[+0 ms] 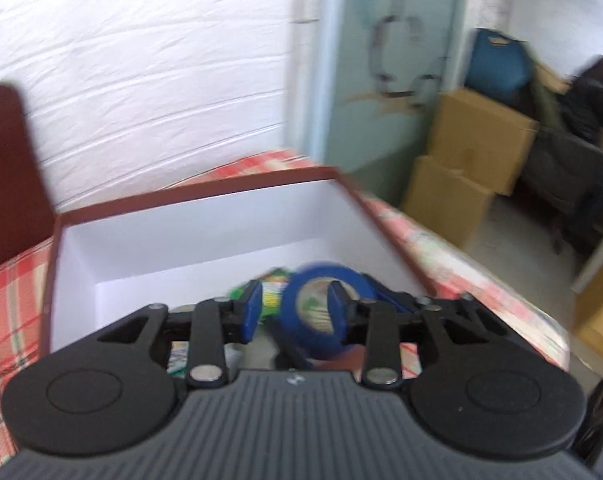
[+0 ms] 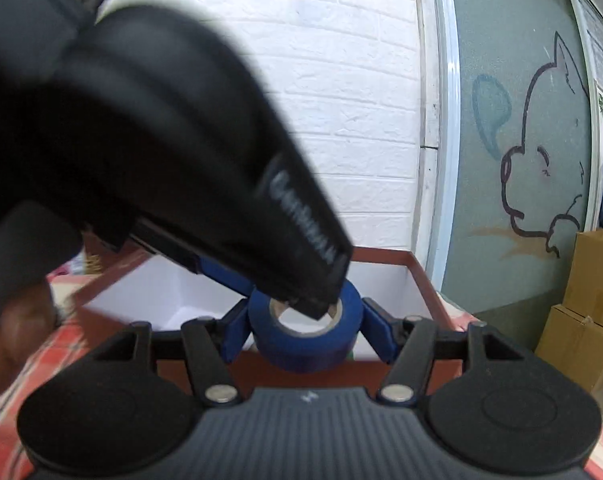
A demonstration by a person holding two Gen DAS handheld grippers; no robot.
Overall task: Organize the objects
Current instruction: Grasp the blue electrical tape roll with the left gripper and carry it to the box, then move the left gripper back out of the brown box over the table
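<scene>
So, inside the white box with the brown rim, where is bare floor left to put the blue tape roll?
The box is bare along its far wall and left side. The near right corner is crowded: green packets lie beside the blue tape roll.

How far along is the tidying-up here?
Partly done: a green packet already lies in the box. In hand: the right tongs grip a blue tape roll over the box's edge, with the left tongs reaching into its hole. Left: dropping it in.
</scene>
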